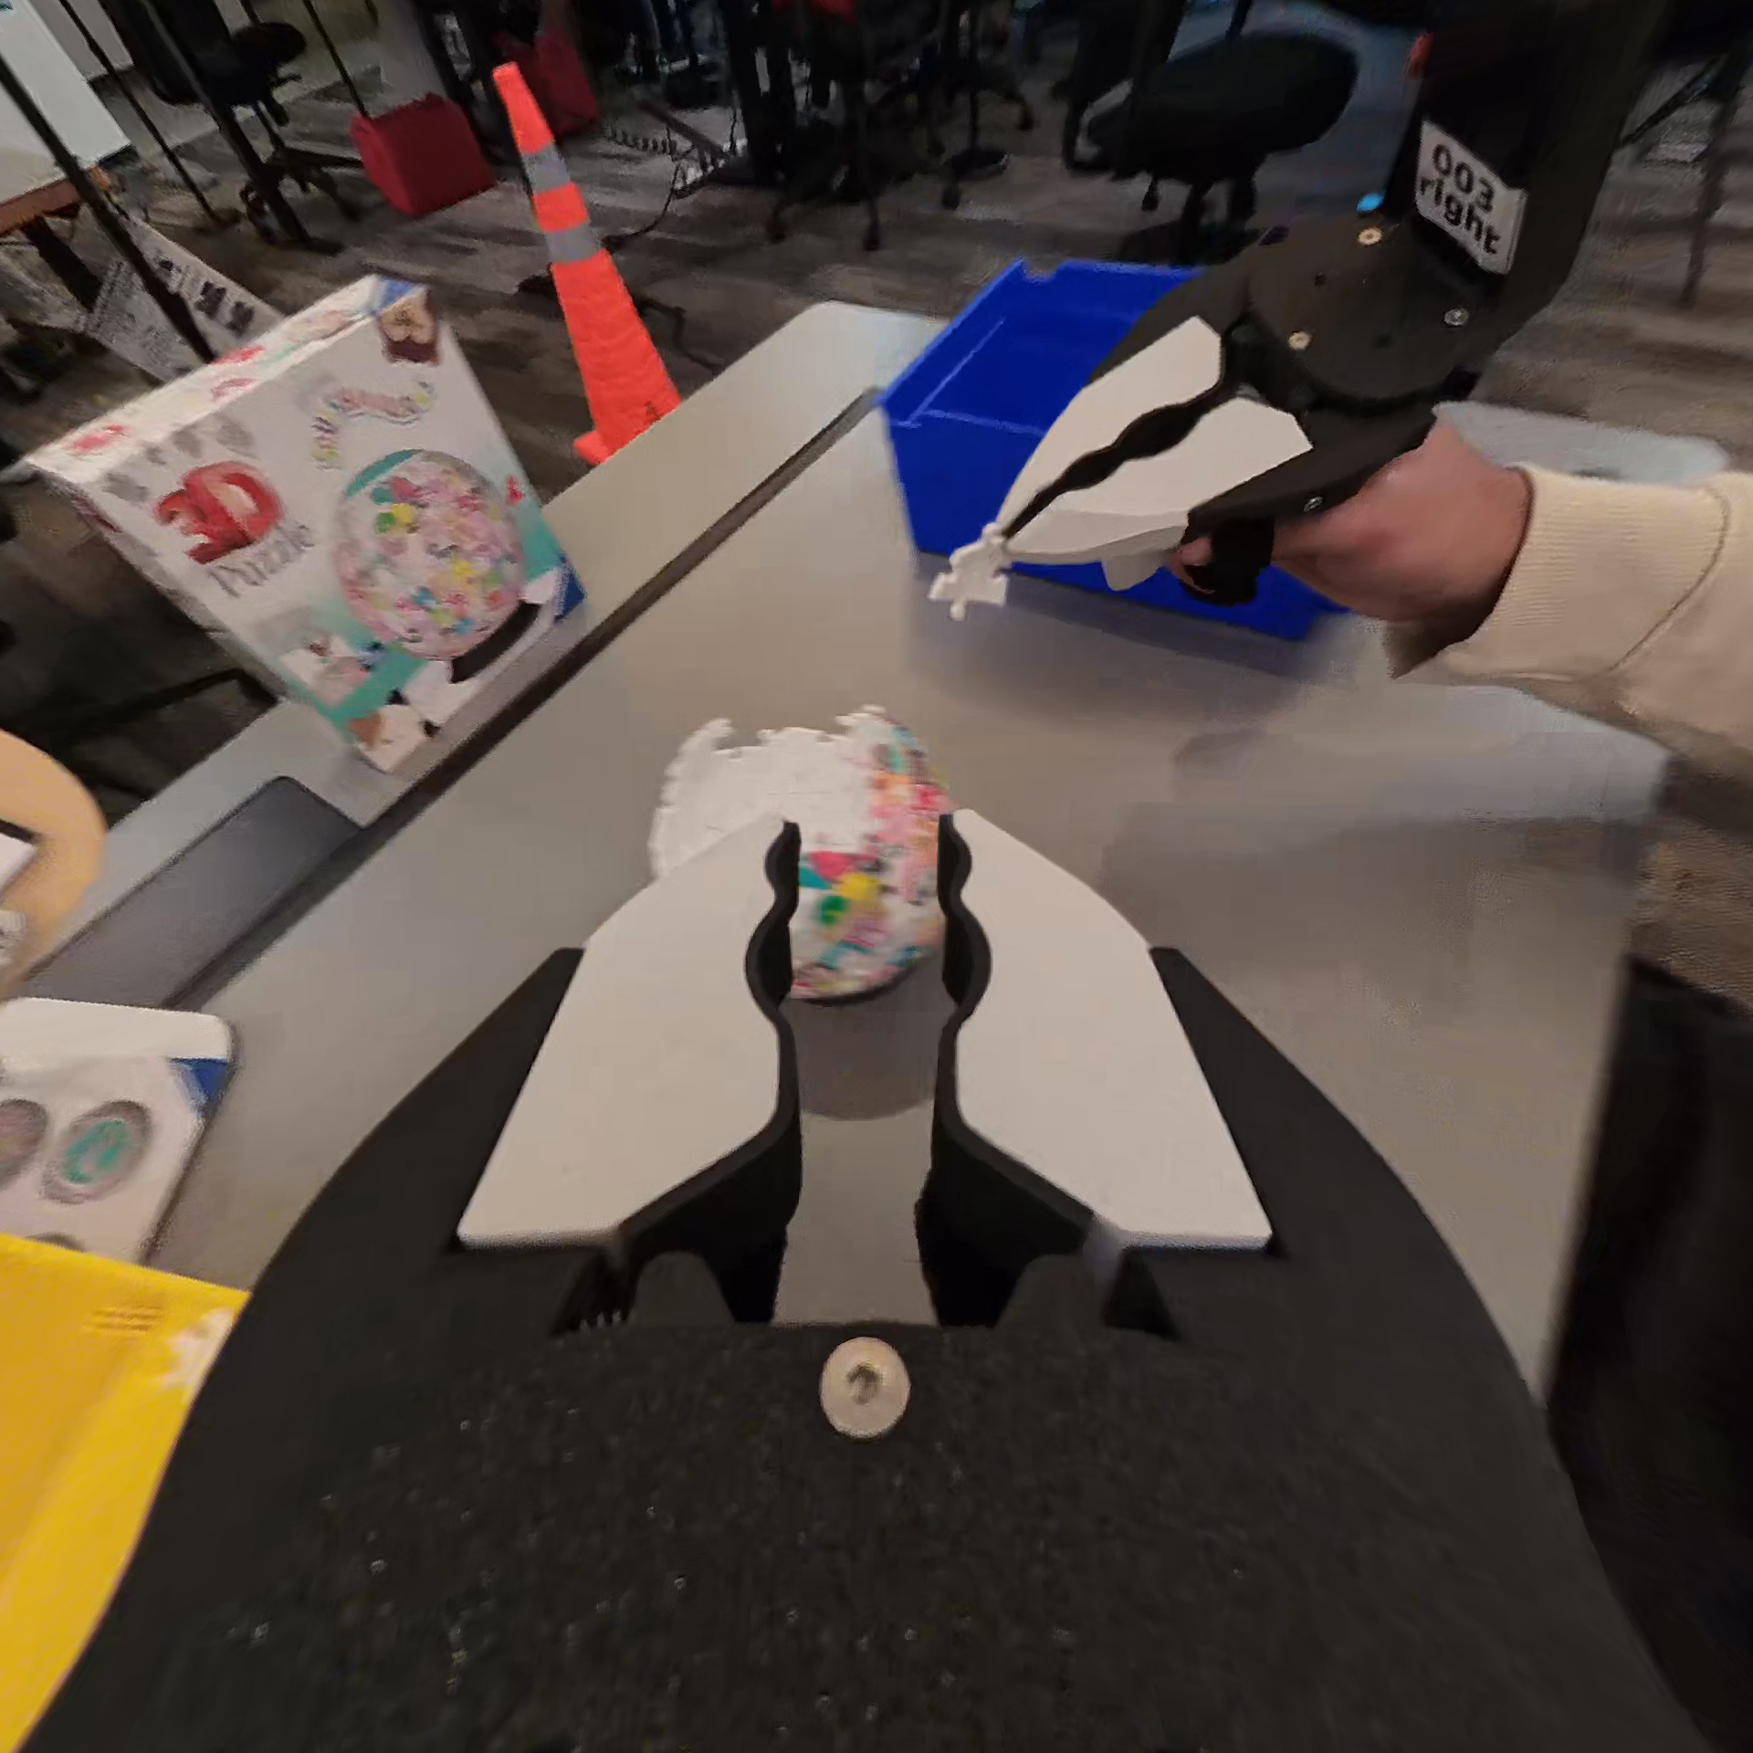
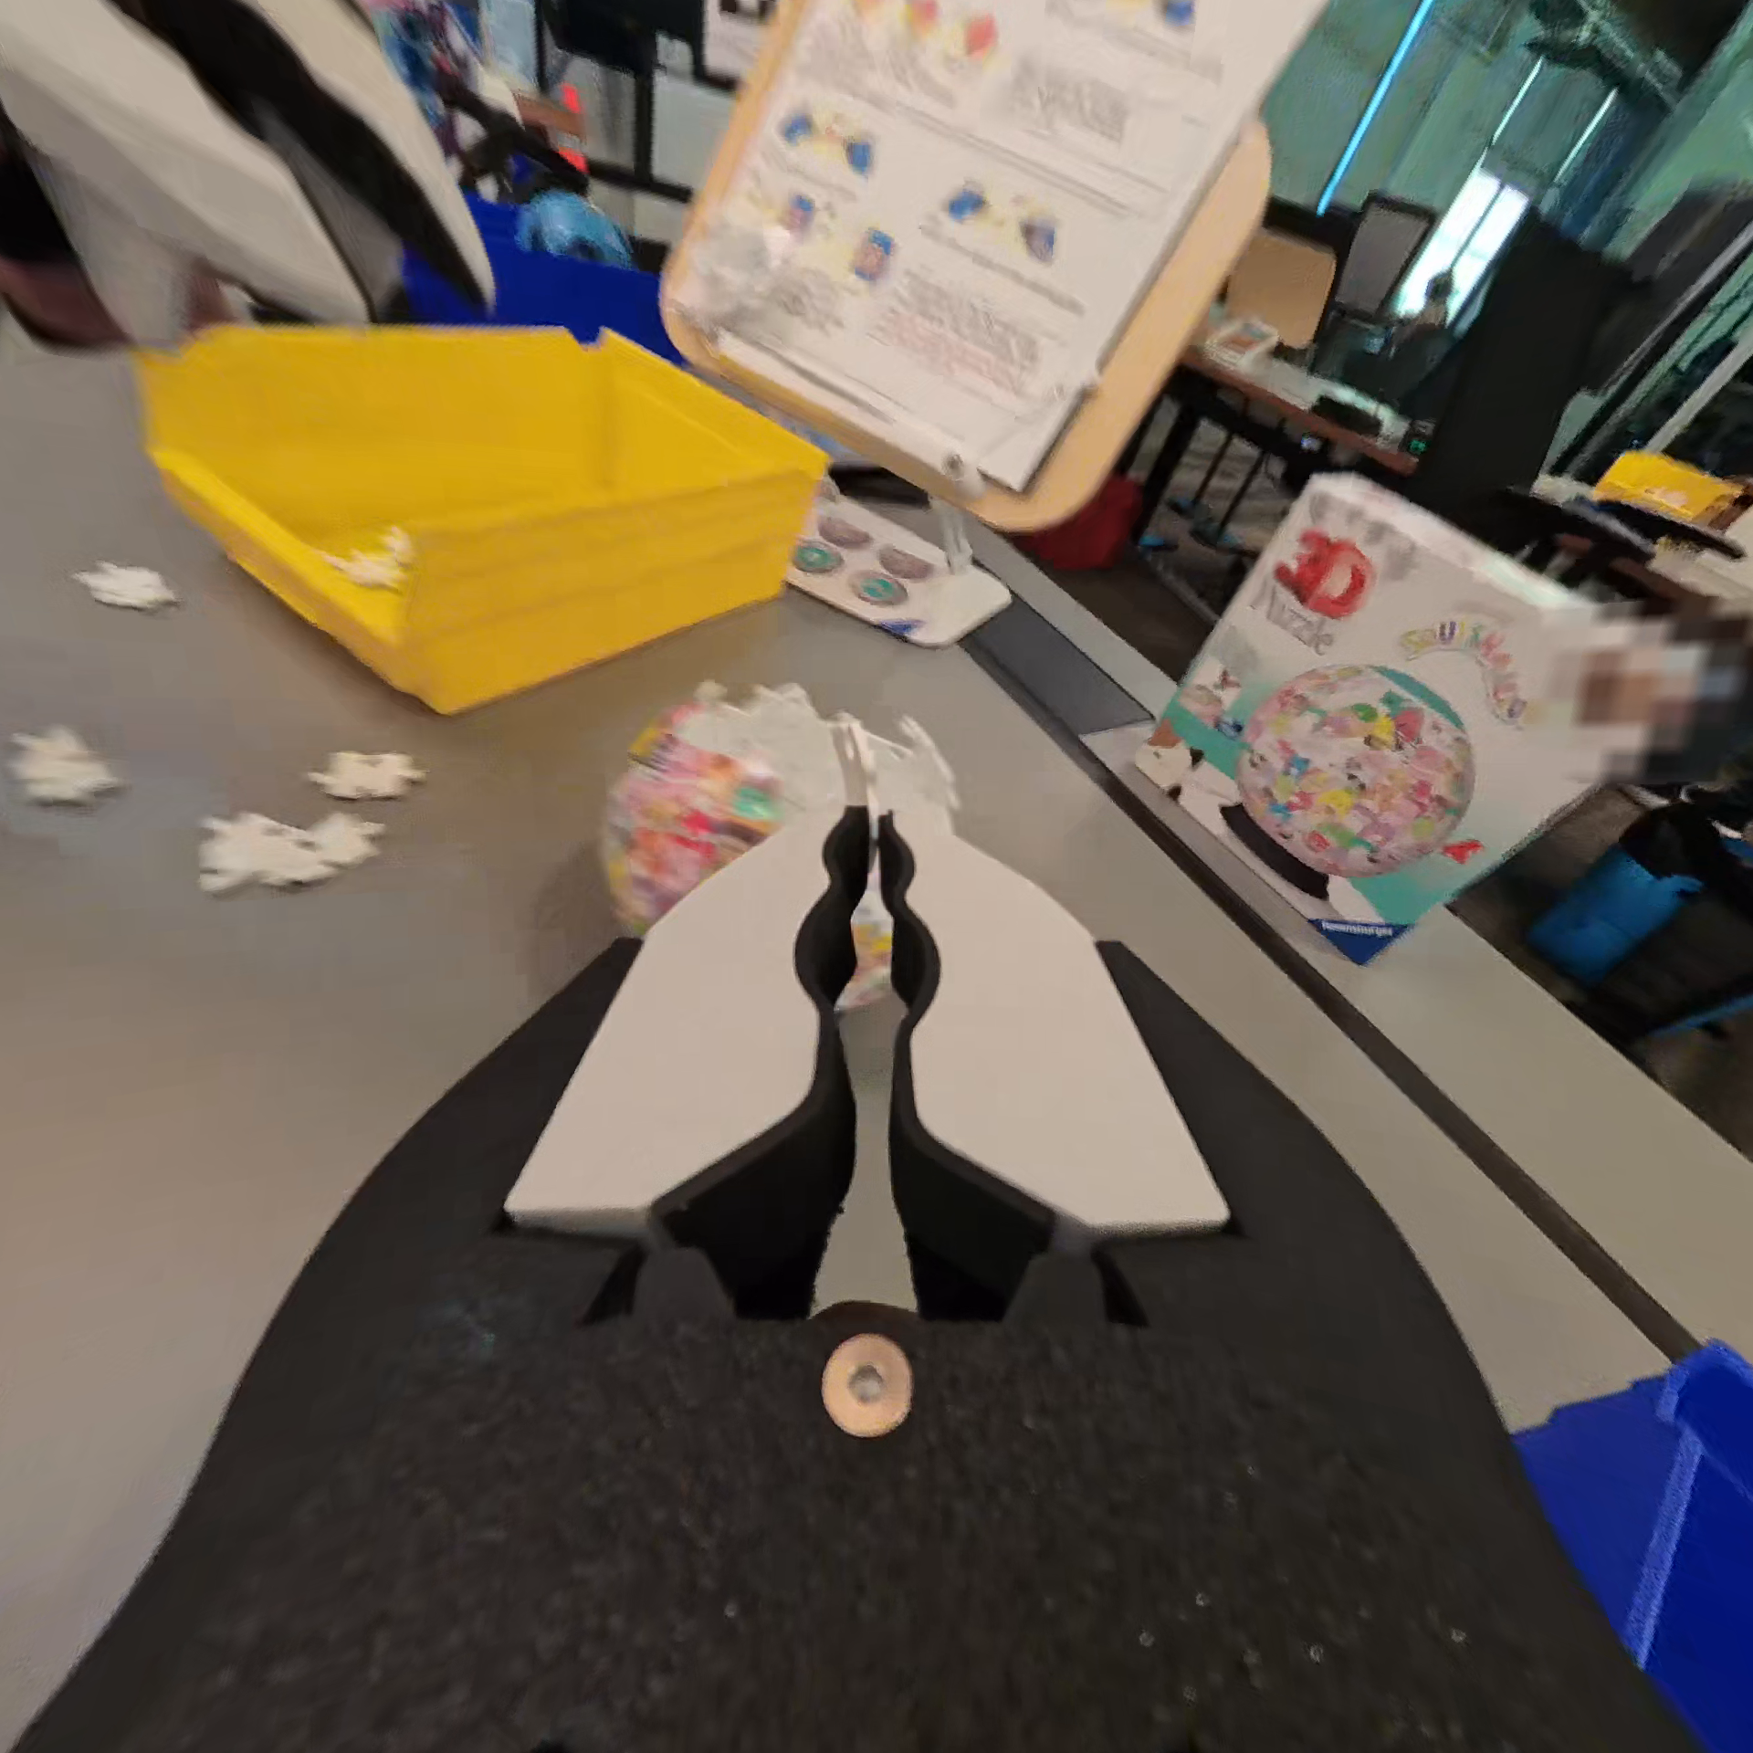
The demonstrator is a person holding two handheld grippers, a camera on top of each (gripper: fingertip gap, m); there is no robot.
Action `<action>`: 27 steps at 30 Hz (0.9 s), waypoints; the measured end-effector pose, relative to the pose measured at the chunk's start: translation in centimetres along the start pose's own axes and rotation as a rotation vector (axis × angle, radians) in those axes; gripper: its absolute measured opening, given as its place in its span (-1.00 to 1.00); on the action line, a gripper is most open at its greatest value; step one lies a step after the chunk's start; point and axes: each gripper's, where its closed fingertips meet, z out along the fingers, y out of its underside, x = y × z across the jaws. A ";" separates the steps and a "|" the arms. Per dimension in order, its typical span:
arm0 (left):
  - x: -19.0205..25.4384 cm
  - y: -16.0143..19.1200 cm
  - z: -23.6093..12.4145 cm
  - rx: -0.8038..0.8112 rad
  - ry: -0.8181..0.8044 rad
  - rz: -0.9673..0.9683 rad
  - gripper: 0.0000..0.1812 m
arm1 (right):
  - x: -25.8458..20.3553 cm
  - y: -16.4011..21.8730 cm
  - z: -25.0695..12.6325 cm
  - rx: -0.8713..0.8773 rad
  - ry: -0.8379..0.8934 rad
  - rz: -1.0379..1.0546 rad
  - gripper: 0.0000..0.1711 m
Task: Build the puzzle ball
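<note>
Partly built multicoloured plastic puzzle ball (image 1: 854, 854), resting on grey table (image 1: 1233, 854) just ahead of spread, empty left gripper (image 1: 865, 854); right gripper (image 2: 865, 825) pinching white curved puzzle piece (image 1: 972, 569) above: steady ball, align tabs to open jagged rim, press gently.

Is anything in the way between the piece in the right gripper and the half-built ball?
Nothing visible. The right gripper holds the white puzzle piece in the air, apart from the puzzle ball, with only bare table between them.
</note>
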 end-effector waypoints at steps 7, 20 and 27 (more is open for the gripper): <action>-9.6 2.3 7.6 -0.167 0.072 0.021 -0.74 | 4.1 5.6 7.4 -0.090 -0.145 0.066 -0.98; -12.5 3.8 12.8 -0.216 0.030 0.144 -0.80 | 4.2 5.8 9.5 -0.108 -0.221 0.071 -0.98; -9.5 1.6 13.0 -0.173 0.081 0.154 -0.79 | 4.7 5.9 9.2 -0.122 -0.192 0.068 -0.98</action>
